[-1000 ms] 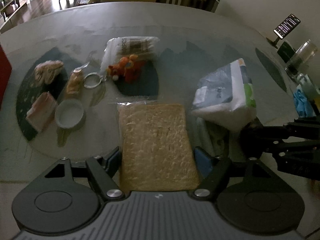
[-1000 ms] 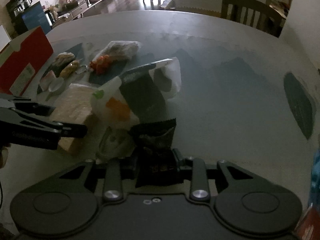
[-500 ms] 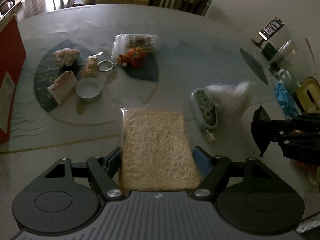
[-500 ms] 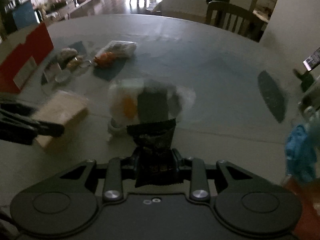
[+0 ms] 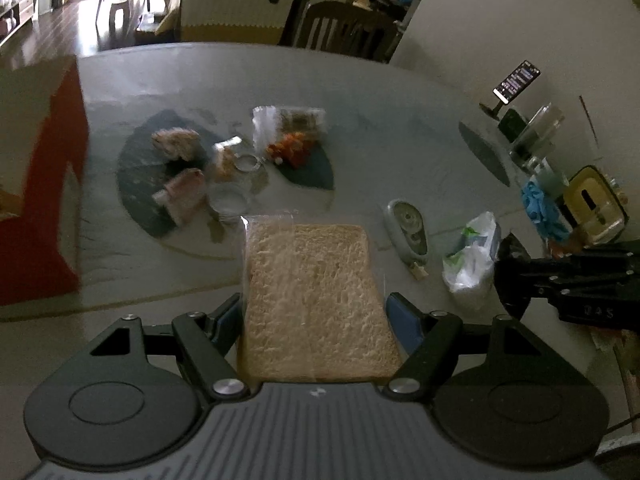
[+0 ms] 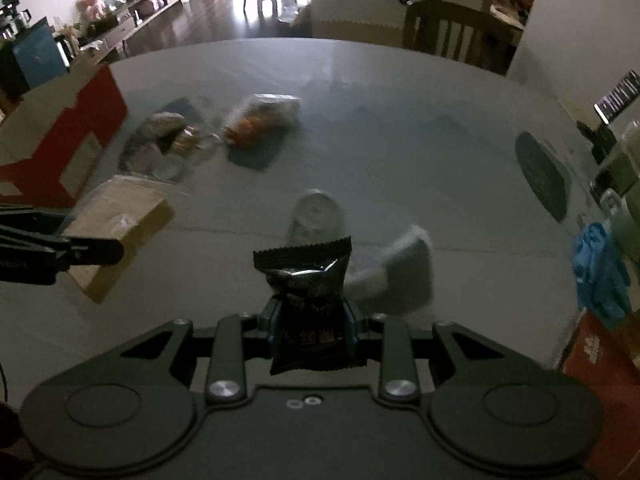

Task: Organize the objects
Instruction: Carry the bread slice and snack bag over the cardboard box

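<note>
The left gripper [image 5: 316, 316] is clamped on a plastic-wrapped bread slice [image 5: 316, 300], porous and rectangular, jutting ahead of its blue fingers [image 5: 404, 320]. The right gripper [image 6: 312, 328] pinches a glossy black sachet [image 6: 308, 300] with a serrated top; its gold print is unreadable. Ahead of it on the table [image 6: 400, 140] lie a rounded white tape dispenser [image 6: 316, 216] and a blurred white pack [image 6: 400, 276].

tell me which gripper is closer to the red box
Left. The left gripper, holding bread, is just right of the red box; the right gripper is further right, past the bread.
</note>
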Demonstrator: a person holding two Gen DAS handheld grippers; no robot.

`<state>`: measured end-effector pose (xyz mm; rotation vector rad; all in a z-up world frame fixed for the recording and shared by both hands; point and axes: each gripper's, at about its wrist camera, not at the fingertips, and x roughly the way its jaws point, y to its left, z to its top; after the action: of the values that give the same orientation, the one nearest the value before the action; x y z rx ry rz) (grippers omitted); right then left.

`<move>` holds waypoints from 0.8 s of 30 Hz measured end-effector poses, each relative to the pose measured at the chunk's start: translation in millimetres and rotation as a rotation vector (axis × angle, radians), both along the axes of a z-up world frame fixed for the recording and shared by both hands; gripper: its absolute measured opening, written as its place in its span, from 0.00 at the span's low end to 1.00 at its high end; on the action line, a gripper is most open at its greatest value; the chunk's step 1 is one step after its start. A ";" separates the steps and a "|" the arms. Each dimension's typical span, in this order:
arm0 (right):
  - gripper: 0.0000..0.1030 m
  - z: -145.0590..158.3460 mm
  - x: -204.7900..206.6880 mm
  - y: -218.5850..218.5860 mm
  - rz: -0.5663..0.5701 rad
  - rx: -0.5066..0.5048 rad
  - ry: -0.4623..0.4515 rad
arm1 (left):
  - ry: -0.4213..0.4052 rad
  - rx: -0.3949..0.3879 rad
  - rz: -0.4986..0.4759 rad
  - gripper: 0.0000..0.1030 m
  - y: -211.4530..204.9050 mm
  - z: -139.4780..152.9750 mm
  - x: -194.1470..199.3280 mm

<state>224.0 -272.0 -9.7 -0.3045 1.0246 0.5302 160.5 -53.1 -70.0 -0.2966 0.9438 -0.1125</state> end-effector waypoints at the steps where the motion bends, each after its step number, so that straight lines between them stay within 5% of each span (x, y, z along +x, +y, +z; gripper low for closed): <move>1: 0.29 3.2 -3.5 6.3 0.009 0.004 -0.006 | -0.006 0.000 0.001 0.74 5.4 3.5 -2.9; 24: 0.29 54.5 -50.6 211.6 0.285 0.108 -0.083 | -0.106 0.057 0.119 0.74 166.3 63.4 -65.2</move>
<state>173.4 -60.4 44.8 -0.3761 0.8734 0.8209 95.3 113.2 -6.6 -0.2909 0.8208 0.0078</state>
